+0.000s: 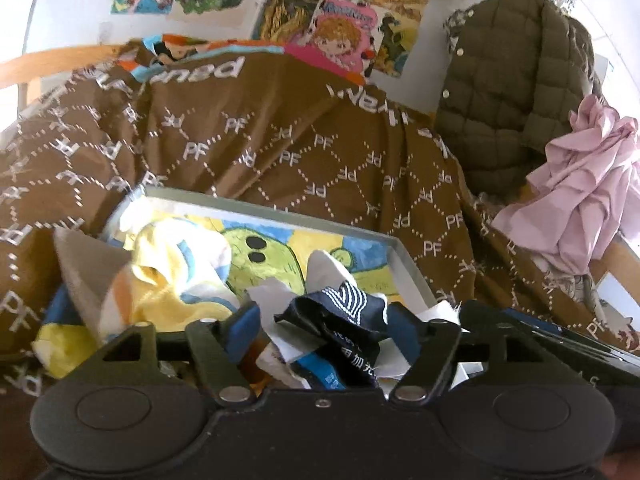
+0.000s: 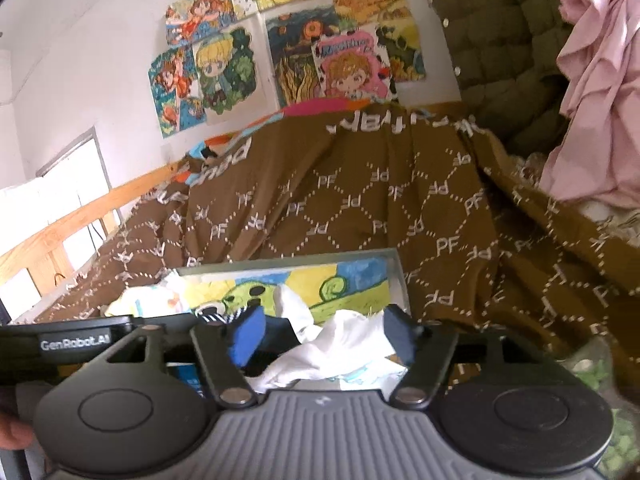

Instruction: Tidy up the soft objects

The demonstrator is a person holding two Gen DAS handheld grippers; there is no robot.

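- Two hand-held grippers hang over one shallow grey tray (image 1: 404, 252) lined with a cartoon drawing, which lies on a brown quilt printed with white "PF" lettering (image 1: 280, 140).
- Left gripper (image 1: 332, 332): its blue-padded fingers (image 1: 244, 330) stand apart, and nothing is pinched. A crumpled navy cloth with white stripes and a printed label (image 1: 344, 316) lies loose between and just beyond them, on white scraps.
- Right gripper (image 2: 326, 330): its fingers are likewise spread, with a rumpled white cloth (image 2: 340, 344) bunched in the gap and sagging toward the near edge; I judge it unheld.
- Key relation: each cloth sits straight ahead of its own gripper, inside the finger span. The navy piece runs roughly near-to-far, the white one roughly left-to-right across the gap.
- A soft yellow-and-white cloth (image 1: 176, 272) lies at the tray's left end, nearer the left gripper.
- Off the tray, a pink crumpled garment (image 1: 580, 192) and an olive quilted jacket (image 1: 504, 92) lie far right.
- Judgement: a regrasp needs only a short forward dip; the white cloth's loose folds could slip out.
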